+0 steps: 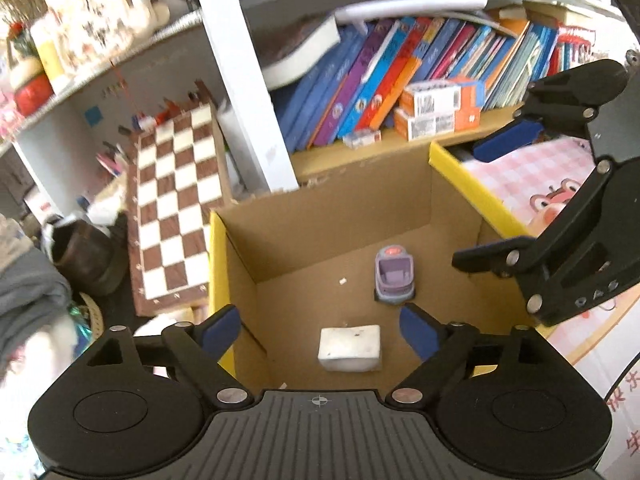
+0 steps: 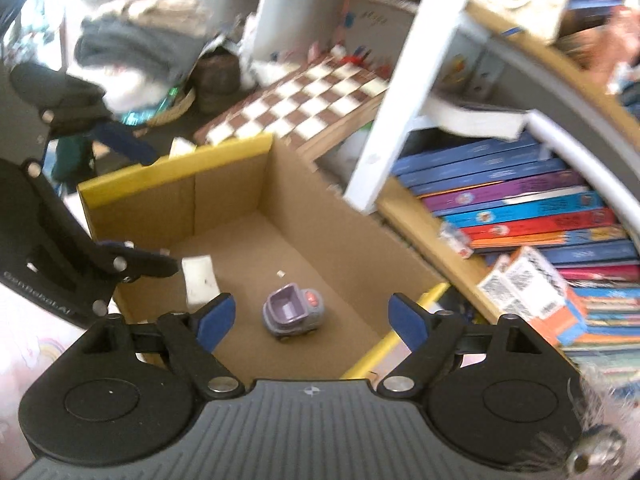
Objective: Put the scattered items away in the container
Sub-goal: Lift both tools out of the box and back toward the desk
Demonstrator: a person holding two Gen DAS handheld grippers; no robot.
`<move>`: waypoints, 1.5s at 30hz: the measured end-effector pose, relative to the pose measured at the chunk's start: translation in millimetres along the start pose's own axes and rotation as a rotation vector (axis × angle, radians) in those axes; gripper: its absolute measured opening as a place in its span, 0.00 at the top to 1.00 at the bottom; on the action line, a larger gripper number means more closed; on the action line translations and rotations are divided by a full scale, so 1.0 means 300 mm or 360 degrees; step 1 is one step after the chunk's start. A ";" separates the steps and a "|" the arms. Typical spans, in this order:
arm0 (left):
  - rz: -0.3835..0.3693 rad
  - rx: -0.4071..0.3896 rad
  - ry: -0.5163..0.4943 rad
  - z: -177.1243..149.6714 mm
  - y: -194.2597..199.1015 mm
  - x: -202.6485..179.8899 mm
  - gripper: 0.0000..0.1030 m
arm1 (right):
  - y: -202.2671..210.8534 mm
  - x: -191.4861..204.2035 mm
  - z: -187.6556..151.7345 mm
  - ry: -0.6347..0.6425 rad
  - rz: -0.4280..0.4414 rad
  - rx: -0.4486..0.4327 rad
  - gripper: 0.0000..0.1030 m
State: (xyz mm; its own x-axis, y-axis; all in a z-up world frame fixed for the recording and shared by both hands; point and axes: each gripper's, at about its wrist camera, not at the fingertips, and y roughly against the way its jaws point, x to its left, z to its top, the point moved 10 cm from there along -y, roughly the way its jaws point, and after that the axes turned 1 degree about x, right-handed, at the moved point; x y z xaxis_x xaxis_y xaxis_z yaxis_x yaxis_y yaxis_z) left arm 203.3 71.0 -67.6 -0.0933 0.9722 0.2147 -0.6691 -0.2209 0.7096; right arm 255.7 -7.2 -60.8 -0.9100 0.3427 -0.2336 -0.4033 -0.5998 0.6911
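Note:
An open cardboard box with yellow rims (image 1: 440, 216) (image 2: 224, 196) holds a purple toy car (image 1: 393, 275) (image 2: 293, 313) and a white block (image 1: 349, 347) (image 2: 200, 279) on its floor. My left gripper (image 1: 320, 326) is open and empty above the box's near side, over the white block. My right gripper (image 2: 310, 320) is open and empty above the box, over the toy car. The right gripper also shows at the right of the left wrist view (image 1: 568, 216); the left gripper shows at the left of the right wrist view (image 2: 60, 216).
A chessboard (image 1: 176, 208) (image 2: 304, 96) leans beside the box. A bookshelf with many books (image 1: 400, 80) (image 2: 520, 216) and orange cartons (image 1: 440, 108) stands behind it. A pink checked surface (image 1: 528, 176) lies right of the box. Clothes and a basket (image 2: 160, 96) sit left.

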 end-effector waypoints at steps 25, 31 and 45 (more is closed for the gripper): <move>-0.0184 -0.0091 0.0022 -0.154 0.270 -0.271 0.06 | 0.453 -0.023 -0.428 -0.0660 -0.0340 0.0063 0.15; -0.0223 -0.0074 0.0025 -0.181 0.290 -0.311 0.06 | 0.495 -0.006 -0.521 -0.0801 -0.0419 0.0104 0.13; -0.0370 -0.0076 -0.0142 -0.174 0.300 -0.465 0.06 | 0.564 0.006 -0.713 -0.1020 -0.0591 0.0223 0.13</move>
State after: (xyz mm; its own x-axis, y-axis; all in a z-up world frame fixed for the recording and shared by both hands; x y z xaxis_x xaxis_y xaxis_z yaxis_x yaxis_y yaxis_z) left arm 117.6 -80.6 -68.6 0.1313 0.9853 0.1093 -0.6993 0.0140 0.7147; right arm 165.2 -262.9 -90.6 -0.4651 0.8836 -0.0541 -0.6176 -0.2800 0.7350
